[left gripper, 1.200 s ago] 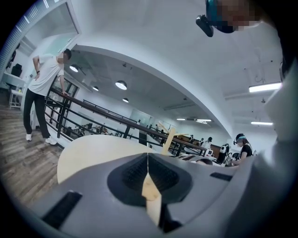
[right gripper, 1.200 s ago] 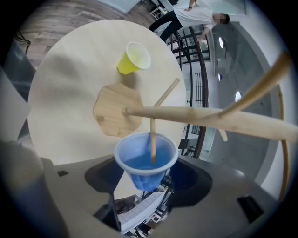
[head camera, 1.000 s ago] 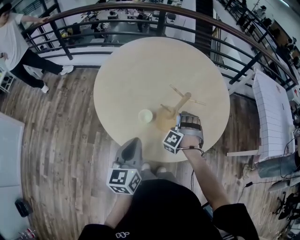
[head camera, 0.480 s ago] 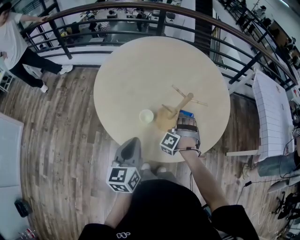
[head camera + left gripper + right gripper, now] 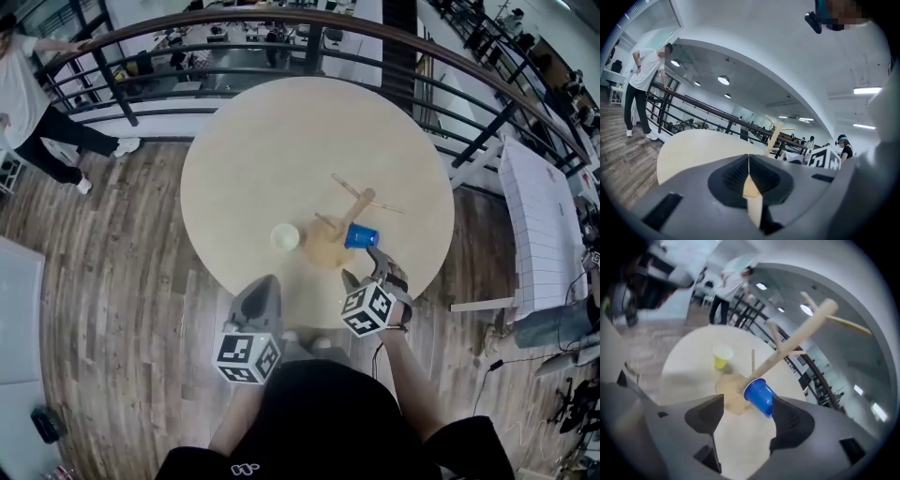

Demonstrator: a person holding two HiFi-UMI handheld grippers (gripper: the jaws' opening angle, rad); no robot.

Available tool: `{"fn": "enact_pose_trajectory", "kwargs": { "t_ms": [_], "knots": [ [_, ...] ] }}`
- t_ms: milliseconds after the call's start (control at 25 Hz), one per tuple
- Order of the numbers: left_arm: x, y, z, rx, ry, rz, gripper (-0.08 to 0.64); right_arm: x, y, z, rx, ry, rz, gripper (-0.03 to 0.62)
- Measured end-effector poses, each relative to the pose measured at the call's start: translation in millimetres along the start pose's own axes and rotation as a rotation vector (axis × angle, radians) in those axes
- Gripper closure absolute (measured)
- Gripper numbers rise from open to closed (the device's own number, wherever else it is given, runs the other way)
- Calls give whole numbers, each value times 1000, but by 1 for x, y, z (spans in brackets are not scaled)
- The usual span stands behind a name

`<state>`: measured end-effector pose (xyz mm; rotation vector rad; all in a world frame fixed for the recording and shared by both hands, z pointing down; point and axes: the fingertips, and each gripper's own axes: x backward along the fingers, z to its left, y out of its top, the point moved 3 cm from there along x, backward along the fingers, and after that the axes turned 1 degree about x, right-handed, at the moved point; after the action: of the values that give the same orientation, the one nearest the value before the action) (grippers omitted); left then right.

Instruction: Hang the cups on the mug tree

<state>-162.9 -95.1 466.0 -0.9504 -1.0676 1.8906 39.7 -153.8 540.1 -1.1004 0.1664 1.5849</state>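
The wooden mug tree (image 5: 356, 209) stood on the round tabletop (image 5: 281, 131), toward its near edge, on a flat disc base (image 5: 323, 251). From there a slim trunk rose, with thin bare pegs (image 5: 345, 185) sticking out higher up. The blue cup (image 5: 361, 236) hung tilted low on the tree's right side. Its open mouth was against the trunk just above the base and its bottom pointed outward. The pale yellow cup (image 5: 285, 237) stood upright on the tabletop, mouth up, near the base on its left side and apart from it.
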Motion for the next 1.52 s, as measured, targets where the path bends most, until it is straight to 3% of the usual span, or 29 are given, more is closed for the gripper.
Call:
{"fn": "enact_pose_trajectory", "kwargs": {
  "t_ms": [120,200,320,440,520,800,960,1040,1120,1400,1520],
  "knots": [
    [-4,3,-4,3,5,-7,548,26,-8,-14,-432,111,-180,315],
    [-7,8,-6,3,13,-19,548,47,-14,-33,-646,101,-310,407],
    [-14,11,-13,-8,13,-17,548,82,-24,-65,-842,6,-466,559],
    [-19,7,-20,-16,7,-2,548,107,-23,-76,-955,-39,-608,583],
    [-20,4,-26,-25,5,3,548,114,-20,-74,-962,-38,-651,583],
    [-33,-6,-39,-64,12,33,548,108,-17,-70,-910,17,-639,583],
    [-42,-11,-39,-147,5,60,536,104,-19,-72,-907,36,-622,583],
    [-49,-18,-37,-155,-14,88,374,102,-22,-73,-908,42,-611,583],
    [-57,-27,-31,-164,-16,120,307,101,-26,-76,-908,42,-607,583],
    [-87,-68,16,-282,123,178,233,102,-33,-78,-900,47,-587,583],
    [-102,-84,32,-303,147,226,231,102,-33,-75,-891,59,-582,583]
  ]
}}
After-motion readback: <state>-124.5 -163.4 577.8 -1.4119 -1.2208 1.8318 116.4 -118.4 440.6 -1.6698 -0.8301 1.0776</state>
